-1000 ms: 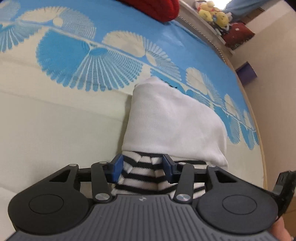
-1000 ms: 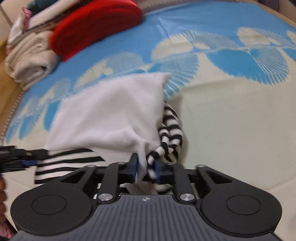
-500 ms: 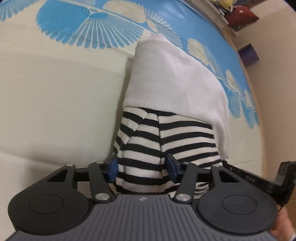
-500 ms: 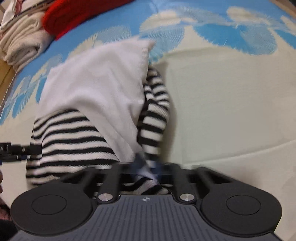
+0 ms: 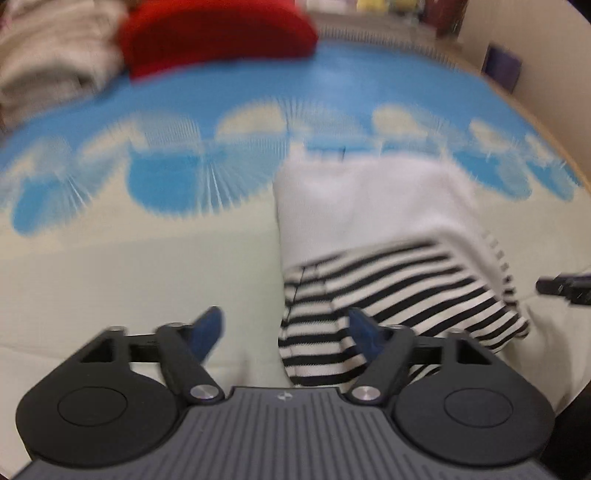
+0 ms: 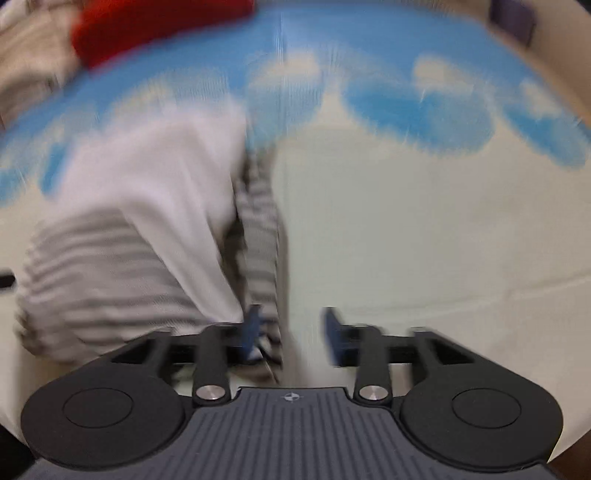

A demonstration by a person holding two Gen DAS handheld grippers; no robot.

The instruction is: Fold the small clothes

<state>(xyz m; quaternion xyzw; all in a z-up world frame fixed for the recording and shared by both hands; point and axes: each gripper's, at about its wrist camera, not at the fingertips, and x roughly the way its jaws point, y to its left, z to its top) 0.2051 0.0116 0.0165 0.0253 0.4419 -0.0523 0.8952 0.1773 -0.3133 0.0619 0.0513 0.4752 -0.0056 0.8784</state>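
Lying folded: striped garment (image 5: 388, 291) | left claw (image 5: 286, 328) released, straddling hem | right claw (image 6: 291, 325) released, beside it

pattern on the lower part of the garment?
Black and white horizontal stripes on the small folded garment; clearest in left wrist view.

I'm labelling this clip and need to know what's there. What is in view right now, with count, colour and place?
garment: one, white with a black-and-white striped part, lying on the bed cover in front of both grippers.
bed cover: one, cream with blue fan shapes, under everything.
cushion: one, red, at the far edge of the bed cover.
folded cloth pile: one pile, beige, left of the cushion; blurred.
box: one, purple, by the wall at far right.
soft toys: count unclear, yellow, at the far edge; blurred.
left gripper: one, black with blue fingers, open, at the garment's left edge.
right gripper: one, black with blue fingers, open, at the garment's right edge.
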